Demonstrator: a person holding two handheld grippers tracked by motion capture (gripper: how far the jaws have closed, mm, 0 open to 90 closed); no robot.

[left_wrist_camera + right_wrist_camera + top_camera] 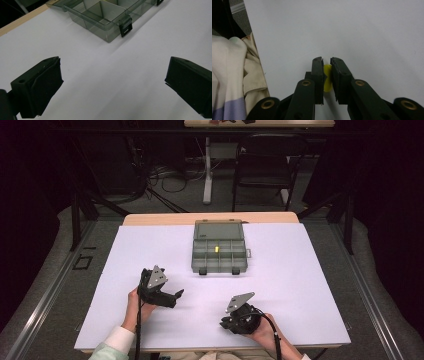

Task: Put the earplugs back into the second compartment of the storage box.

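On the white table (300, 285), near its front edge, a small yellow piece (327, 78), judged light and stiff, is pinched between the nearly closed right tongs (326, 61), while the left tongs (112, 75) are held wide open and empty.

No legible text, label, brand mark, number or sign found in any view. The clear compartment box (220, 251) carries no readable marking on its lid, walls or latches. The white table (300, 285) surface bears no print.
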